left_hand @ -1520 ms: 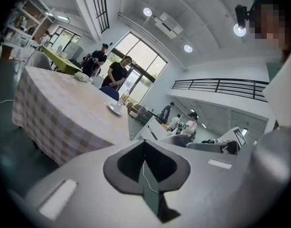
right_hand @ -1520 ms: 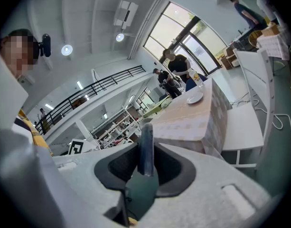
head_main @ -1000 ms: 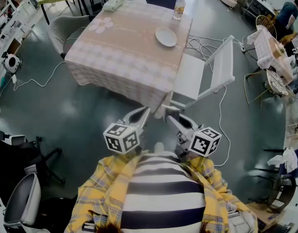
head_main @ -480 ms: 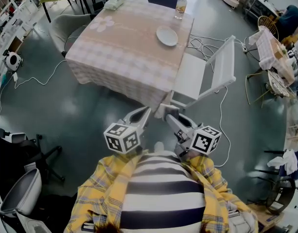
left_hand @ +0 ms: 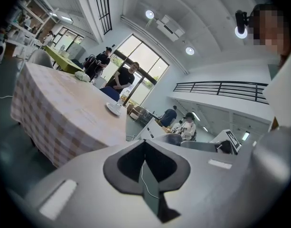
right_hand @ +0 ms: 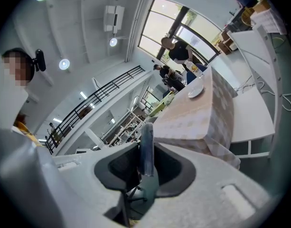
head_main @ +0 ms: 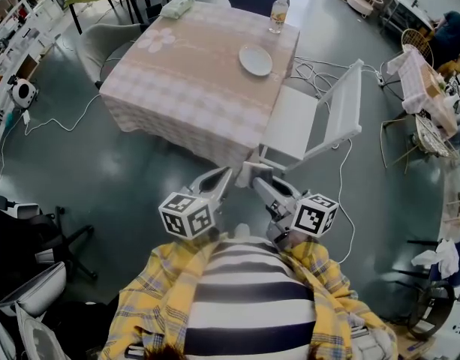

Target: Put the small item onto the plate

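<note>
The white plate lies on the checked table, far ahead of both grippers; it also shows as a small plate in the left gripper view and as a plate in the right gripper view. Both grippers are held close to my body, above the floor. My right gripper is shut on a small, thin grey-blue item that stands on edge between its jaws. My left gripper is shut with nothing in it.
A clear bottle stands at the table's far edge behind the plate, and a pale packet lies at the far left corner. A white chair stands at the table's right side, with cables on the floor. Office chairs sit at the lower left.
The whole scene drifts slightly as the person moves; both grippers keep their pose near the body, and the right one still holds the item.
</note>
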Demonstrator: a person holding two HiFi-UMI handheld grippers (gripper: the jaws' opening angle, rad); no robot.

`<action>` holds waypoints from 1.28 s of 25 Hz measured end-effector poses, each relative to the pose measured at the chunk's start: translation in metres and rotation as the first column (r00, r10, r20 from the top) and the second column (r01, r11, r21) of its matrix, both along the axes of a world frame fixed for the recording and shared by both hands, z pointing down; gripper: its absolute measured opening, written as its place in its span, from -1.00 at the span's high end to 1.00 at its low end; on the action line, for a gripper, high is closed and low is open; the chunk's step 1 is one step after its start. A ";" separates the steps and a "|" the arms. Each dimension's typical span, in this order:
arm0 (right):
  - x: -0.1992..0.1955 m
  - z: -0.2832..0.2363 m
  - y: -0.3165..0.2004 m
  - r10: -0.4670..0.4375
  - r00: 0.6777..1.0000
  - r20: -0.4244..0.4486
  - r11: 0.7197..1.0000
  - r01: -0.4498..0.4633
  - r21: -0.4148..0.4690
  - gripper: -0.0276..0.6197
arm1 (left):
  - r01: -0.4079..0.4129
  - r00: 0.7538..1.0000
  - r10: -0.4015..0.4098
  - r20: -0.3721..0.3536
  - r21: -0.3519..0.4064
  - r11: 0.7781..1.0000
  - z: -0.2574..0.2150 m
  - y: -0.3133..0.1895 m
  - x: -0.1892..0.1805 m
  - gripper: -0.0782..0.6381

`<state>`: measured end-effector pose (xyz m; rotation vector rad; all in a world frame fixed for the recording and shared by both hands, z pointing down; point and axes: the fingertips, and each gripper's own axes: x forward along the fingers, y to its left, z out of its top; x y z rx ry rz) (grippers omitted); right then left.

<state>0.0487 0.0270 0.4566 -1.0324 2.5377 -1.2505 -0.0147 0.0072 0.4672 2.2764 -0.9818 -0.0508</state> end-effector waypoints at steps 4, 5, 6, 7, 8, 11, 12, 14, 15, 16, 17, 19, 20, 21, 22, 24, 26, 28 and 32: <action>0.011 0.001 -0.009 -0.021 1.000 -0.002 1.000 0.021 0.007 0.62 | 0.023 1.000 -0.023 0.011 0.004 1.000 0.001 -0.009 0.008 0.78; 0.014 0.002 -0.011 -0.026 1.000 -0.003 1.000 0.026 0.011 0.62 | 0.028 0.999 -0.028 0.014 0.006 1.000 0.001 -0.012 0.010 0.79; 0.017 0.003 -0.014 -0.032 0.999 -0.005 0.999 0.032 0.013 0.62 | 0.034 0.999 -0.034 0.018 0.007 0.999 0.001 -0.015 0.012 0.79; 0.020 0.005 -0.016 -0.037 0.999 -0.007 0.999 0.037 0.014 0.62 | 0.040 0.999 -0.040 0.021 0.009 0.999 0.001 -0.017 0.013 0.79; 0.022 0.007 -0.019 -0.041 0.999 -0.009 0.999 0.041 0.014 0.62 | 0.046 0.999 -0.046 0.026 0.011 0.999 0.001 -0.018 0.014 0.78; 0.025 0.010 -0.027 -0.045 0.999 -0.009 0.999 0.045 0.008 0.62 | 0.061 0.997 -0.061 0.037 0.011 0.998 0.002 -0.024 0.012 0.79; 0.025 0.011 -0.029 -0.045 0.999 -0.005 0.999 0.045 0.006 0.62 | 0.063 0.997 -0.064 0.038 0.008 0.998 0.003 -0.026 0.011 0.79; 0.025 0.011 -0.036 -0.046 0.999 0.005 0.999 0.046 0.005 0.62 | 0.070 0.997 -0.070 0.038 0.003 0.998 0.004 -0.030 0.010 0.79; 0.024 0.011 -0.040 -0.047 0.999 0.009 0.999 0.047 0.005 0.62 | 0.074 0.997 -0.074 0.036 0.001 0.997 0.004 -0.034 0.010 0.79; 0.023 0.010 -0.044 -0.049 0.999 0.010 0.999 0.049 0.006 0.62 | 0.076 0.997 -0.076 0.033 0.001 0.997 0.004 -0.038 0.010 0.78; 0.022 0.010 -0.049 -0.050 0.999 0.008 0.999 0.049 0.006 0.62 | 0.075 0.997 -0.075 0.028 0.000 0.997 0.004 -0.043 0.010 0.79; 0.021 0.011 -0.062 -0.047 0.999 -0.004 0.999 0.047 0.005 0.62 | 0.067 0.998 -0.067 0.021 -0.002 0.998 0.004 -0.054 0.011 0.79; 0.021 0.011 -0.069 -0.043 0.999 -0.010 0.999 0.043 0.004 0.62 | 0.064 0.998 -0.064 0.018 -0.003 0.998 0.004 -0.061 0.011 0.79; 0.020 0.011 -0.076 -0.037 0.999 -0.012 0.999 0.037 0.002 0.62 | 0.061 0.998 -0.061 0.015 -0.005 0.998 0.004 -0.069 0.010 0.79; 0.019 0.011 -0.084 -0.030 0.999 -0.011 1.000 0.030 0.001 0.62 | 0.059 0.998 -0.059 0.013 -0.007 0.998 0.005 -0.078 0.008 0.79; 0.016 0.011 -0.100 -0.022 1.000 -0.008 1.000 0.022 0.001 0.62 | 0.056 0.998 -0.055 0.010 -0.011 0.998 0.006 -0.095 0.004 0.79; 0.015 0.012 -0.117 -0.016 1.000 -0.014 1.000 0.016 0.002 0.62 | 0.049 0.999 -0.049 0.007 -0.016 0.999 0.008 -0.114 0.003 0.79; 0.015 0.013 -0.136 -0.003 1.000 -0.018 1.000 0.003 0.001 0.62 | 0.034 0.999 -0.034 0.006 -0.023 0.999 0.011 -0.132 0.003 0.78; 0.013 0.013 -0.170 0.031 0.999 -0.017 0.999 -0.031 -0.004 0.62 | -0.007 1.000 0.007 0.017 -0.028 1.000 0.012 -0.167 0.002 0.79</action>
